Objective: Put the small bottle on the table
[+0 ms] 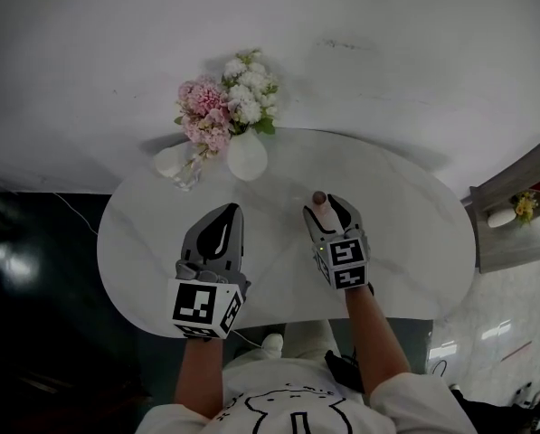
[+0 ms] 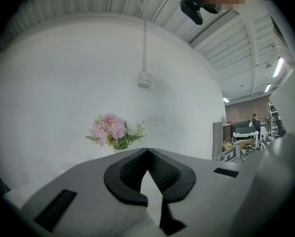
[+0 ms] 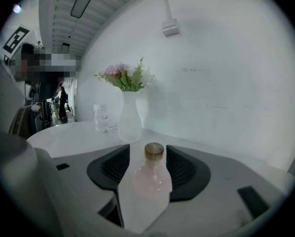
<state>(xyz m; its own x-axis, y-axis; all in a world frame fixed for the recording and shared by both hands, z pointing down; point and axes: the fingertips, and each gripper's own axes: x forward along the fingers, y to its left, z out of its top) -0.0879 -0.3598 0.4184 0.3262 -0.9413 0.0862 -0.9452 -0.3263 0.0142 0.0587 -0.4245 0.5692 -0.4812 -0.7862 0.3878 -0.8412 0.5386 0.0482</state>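
Observation:
The small bottle (image 1: 319,202), pale pink glass with a brown cap, stands upright on the white oval table (image 1: 405,233). My right gripper (image 1: 328,208) sits around it with its jaws spread wide. In the right gripper view the bottle (image 3: 151,174) rises between the dark pads (image 3: 184,169), and a gap shows on each side of its neck, so my right gripper (image 3: 148,148) is not pressing on it. My left gripper (image 1: 232,209) rests over the table to the left, fingertips together and nothing between them. The left gripper view shows my left gripper (image 2: 147,150) shut the same way.
A white vase (image 1: 247,156) with pink and white flowers (image 1: 224,107) stands at the table's far edge against the wall. A small clear glass jar (image 1: 181,165) is beside it. The vase (image 3: 129,120) and jar (image 3: 101,117) lie just beyond the bottle. A shelf unit (image 1: 514,206) is at right.

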